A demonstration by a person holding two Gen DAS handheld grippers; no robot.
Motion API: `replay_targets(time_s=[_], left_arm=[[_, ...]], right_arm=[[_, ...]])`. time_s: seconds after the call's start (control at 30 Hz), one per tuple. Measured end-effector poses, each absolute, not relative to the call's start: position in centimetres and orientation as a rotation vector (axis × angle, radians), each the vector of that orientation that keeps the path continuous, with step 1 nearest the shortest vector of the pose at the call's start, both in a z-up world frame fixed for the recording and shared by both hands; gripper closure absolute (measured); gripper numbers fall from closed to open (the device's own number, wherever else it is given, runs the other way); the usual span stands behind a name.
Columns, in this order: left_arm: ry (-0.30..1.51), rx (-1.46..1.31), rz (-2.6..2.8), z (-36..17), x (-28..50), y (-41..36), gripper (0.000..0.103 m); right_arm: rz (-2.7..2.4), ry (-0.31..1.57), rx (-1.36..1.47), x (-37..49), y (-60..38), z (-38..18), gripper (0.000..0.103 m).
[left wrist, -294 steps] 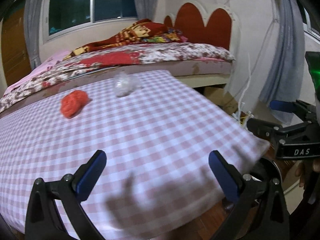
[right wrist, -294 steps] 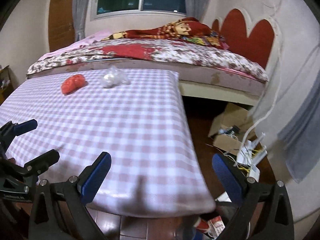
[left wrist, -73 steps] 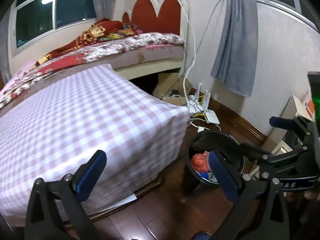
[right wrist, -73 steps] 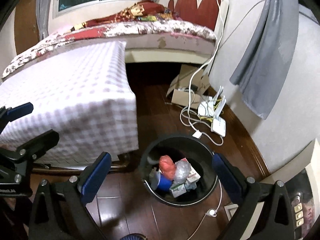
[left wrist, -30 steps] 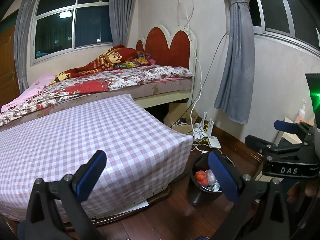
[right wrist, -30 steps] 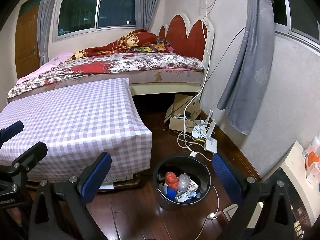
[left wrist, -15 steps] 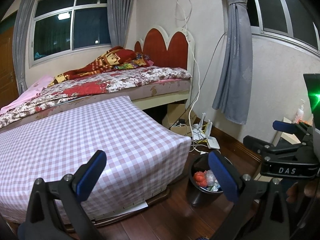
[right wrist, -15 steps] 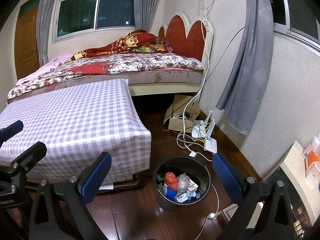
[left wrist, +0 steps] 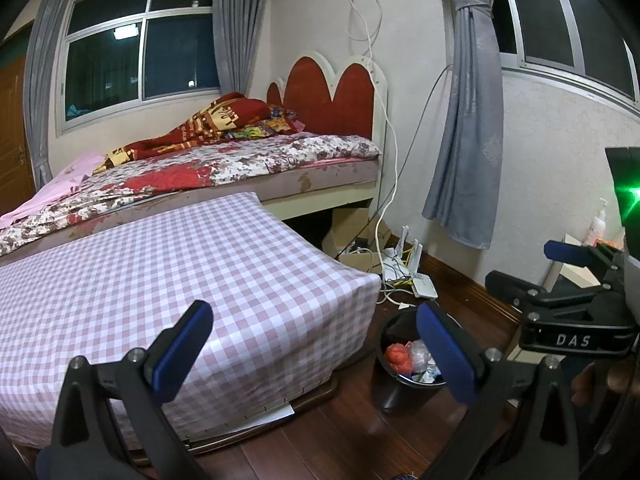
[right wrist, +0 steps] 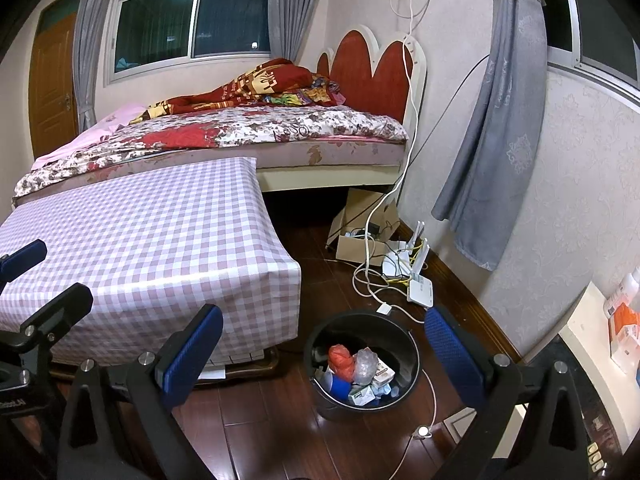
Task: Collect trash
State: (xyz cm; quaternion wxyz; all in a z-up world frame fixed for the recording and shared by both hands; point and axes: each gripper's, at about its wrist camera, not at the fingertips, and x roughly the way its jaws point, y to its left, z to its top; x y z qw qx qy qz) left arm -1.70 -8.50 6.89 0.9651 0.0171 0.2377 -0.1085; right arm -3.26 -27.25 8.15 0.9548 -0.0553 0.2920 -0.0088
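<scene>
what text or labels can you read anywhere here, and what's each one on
"DAS": white letters on the right gripper body, seen in the left wrist view.
Partial white letters on the left gripper body: cut off, unreadable.
Print on cartons in the bin: too small.
Bottle label: too blurred.

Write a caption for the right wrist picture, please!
Open right claw above black bin holding red bag and clear wrapper.
</scene>
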Motion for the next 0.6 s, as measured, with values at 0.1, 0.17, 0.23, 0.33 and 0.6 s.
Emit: replay_targets(time_s=[0.1,0.17,0.23,0.33,0.6], left_arm=[[0.479,0.036,-0.222,6.96,-1.66,-8.54,0.001],[0.48,0.039,-0.225,6.97,-1.64,-8.54,0.001],[0.48,0.039,-0.229,6.94,-1.61,-8.49,0.001],[0.48,0.04,-0.23,6.95,-1.57,-8.53,0.001],[0.48,0.04,-0.233,6.98,-1.58,-8.56,0.001]], right_arm=[[-0.018,0.594,-0.113,-3.26,-27.25,8.15,0.001],[-0.018,0.594,-0.112,-3.24,-27.26,8.15,0.001],[-0.018,0.594,-0.114,-3.24,-27.26,8.16,0.001],[-0.019,0.594,-0.112,-3.25,-27.22,8.16,0.001],[-0.02,0.596,-0.112,-3.21,-27.37,8.17,0.001]])
